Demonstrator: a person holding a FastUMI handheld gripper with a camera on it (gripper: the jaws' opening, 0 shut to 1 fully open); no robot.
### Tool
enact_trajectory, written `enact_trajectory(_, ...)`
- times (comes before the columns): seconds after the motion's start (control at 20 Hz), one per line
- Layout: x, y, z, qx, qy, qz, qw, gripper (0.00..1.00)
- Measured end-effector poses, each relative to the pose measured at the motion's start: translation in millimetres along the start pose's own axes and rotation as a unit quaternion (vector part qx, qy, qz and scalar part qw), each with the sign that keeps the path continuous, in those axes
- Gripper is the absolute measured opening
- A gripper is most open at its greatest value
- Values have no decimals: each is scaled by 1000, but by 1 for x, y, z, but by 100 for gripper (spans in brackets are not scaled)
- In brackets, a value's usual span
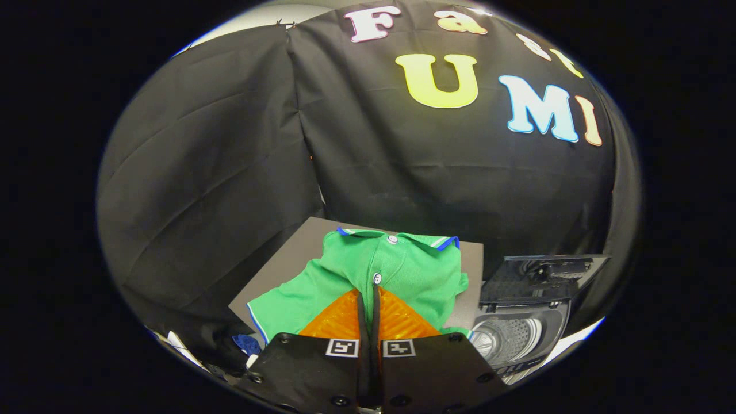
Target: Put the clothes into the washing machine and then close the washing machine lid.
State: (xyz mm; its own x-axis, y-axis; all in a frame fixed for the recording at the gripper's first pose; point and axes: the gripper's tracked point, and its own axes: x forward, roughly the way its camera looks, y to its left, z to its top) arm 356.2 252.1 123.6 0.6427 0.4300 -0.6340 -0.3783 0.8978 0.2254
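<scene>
Right now, claw: we see the gripper (368,299) with its two fingers drawn together, only a thin dark slit between them; whether a fold of cloth is pinched in that slit we cannot tell.
Shirt: a green polo shirt (402,270) with blue-edged collar and white buttons lies spread on a grey board (276,270).
Shirt against claw: our fingertips sit over the shirt's front, just below the lower button, with the collar beyond them and a sleeve to the left of the fingers.
Washing machine: a small top-loading washing machine (520,339) stands just right of the board, beside the fingers.
Lid: its dark lid (540,279) stands raised, and the ribbed drum (506,339) shows beneath it.
</scene>
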Motion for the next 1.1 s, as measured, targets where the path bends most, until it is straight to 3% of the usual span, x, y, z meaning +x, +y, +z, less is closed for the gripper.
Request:
enact_trajectory(0.55,-55,-91,6,38,-36,-22,998,1)
enact_trajectory(1.1,-104,-216,-1,79,-60,-53,994,1)
